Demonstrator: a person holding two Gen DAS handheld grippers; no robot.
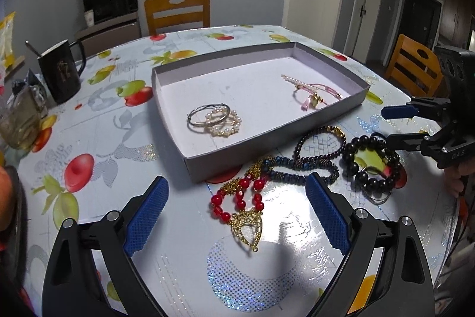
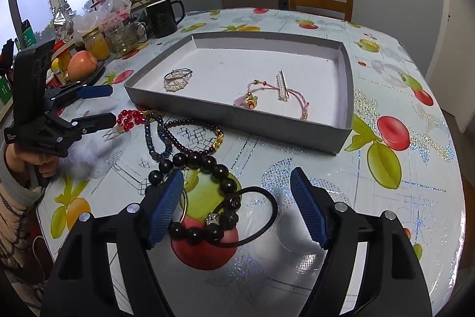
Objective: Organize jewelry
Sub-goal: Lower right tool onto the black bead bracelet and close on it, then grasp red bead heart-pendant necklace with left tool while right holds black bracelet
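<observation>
Grey cardboard tray (image 1: 190, 165), shallow and open-topped, sits at the middle of the table (image 1: 98, 139) as the collecting place for the jewelry. Two groups already lie inside, well apart: a silver bangle with a pearl piece (image 1: 213, 119) near one end, and a pink cord bracelet with a pearl clip (image 1: 311, 93) near the other, which suggests sorting by kind. Unsorted pieces remain on the table just outside the tray's near wall: a red bead necklace with a gold heart pendant (image 1: 240, 207), a dark blue beaded strand (image 1: 297, 168), a purple bead bracelet with gold charm (image 2: 193, 133), and a black bead bracelet (image 2: 213, 198) lying with a thin black hair tie (image 2: 267, 216). Left gripper (image 1: 234, 216) is released, jaws spread wide to either side of the red necklace, holding nothing. Right gripper (image 2: 237, 207) is likewise released, jaws straddling the black bead bracelet, probably lined up to grasp it next.
</observation>
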